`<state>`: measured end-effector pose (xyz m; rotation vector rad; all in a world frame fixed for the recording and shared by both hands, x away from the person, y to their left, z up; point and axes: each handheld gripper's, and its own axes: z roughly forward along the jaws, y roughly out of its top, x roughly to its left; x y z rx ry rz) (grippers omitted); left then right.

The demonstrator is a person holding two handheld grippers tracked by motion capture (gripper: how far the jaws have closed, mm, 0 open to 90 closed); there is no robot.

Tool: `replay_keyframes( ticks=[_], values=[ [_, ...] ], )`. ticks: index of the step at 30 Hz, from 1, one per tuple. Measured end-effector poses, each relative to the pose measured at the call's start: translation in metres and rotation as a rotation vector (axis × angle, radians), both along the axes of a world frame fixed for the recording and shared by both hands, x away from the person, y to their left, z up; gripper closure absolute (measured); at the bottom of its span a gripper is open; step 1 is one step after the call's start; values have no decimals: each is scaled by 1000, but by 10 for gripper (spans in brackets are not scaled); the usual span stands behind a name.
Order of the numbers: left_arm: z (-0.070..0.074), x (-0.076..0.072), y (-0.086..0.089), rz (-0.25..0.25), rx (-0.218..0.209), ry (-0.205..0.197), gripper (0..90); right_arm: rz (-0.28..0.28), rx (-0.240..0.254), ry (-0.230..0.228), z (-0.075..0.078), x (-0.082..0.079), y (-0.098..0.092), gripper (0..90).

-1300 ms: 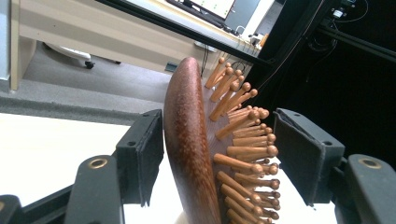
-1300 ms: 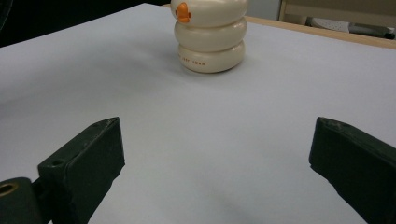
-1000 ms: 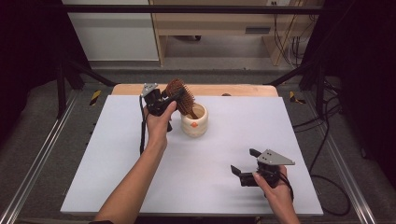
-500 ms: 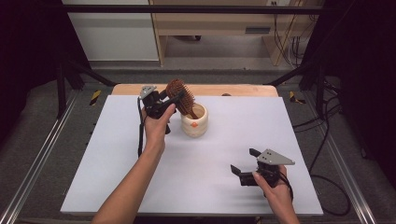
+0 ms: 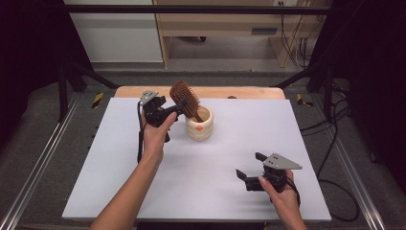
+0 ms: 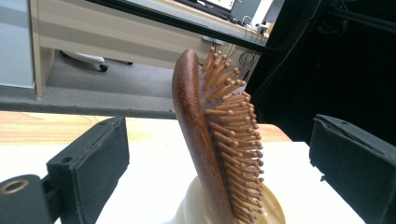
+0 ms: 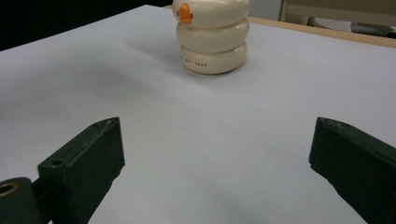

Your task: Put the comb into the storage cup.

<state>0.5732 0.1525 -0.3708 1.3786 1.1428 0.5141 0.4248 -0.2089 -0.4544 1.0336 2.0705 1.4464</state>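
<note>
Leaning handle-down in the cream holder [image 5: 199, 124] near the table's [image 5: 306, 143] far edge, the wooden hairbrush [image 5: 185, 97] stands unsupported as the left gripper [image 6: 219, 154], its jaws just opened wide, clears both sides of it. The right gripper [image 5: 253, 168] waits spread and empty by the near right corner — the brush handle is hidden inside the holder.
</note>
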Motion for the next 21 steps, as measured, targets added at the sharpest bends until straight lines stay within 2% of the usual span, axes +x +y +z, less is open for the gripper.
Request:
replay_keyframes(
  ticks=[6, 10, 21],
  values=[
    [6, -15, 8, -4, 18, -22, 47, -8, -2, -4, 0, 0, -2, 37],
    [9, -25, 12, -13, 87, -56, 45, -15, -5, -6, 0, -1, -4, 37],
    [8, -40, 19, -20, 108, -81, 41, -18, -14, -17, 2, -1, -6, 37]
  ],
)
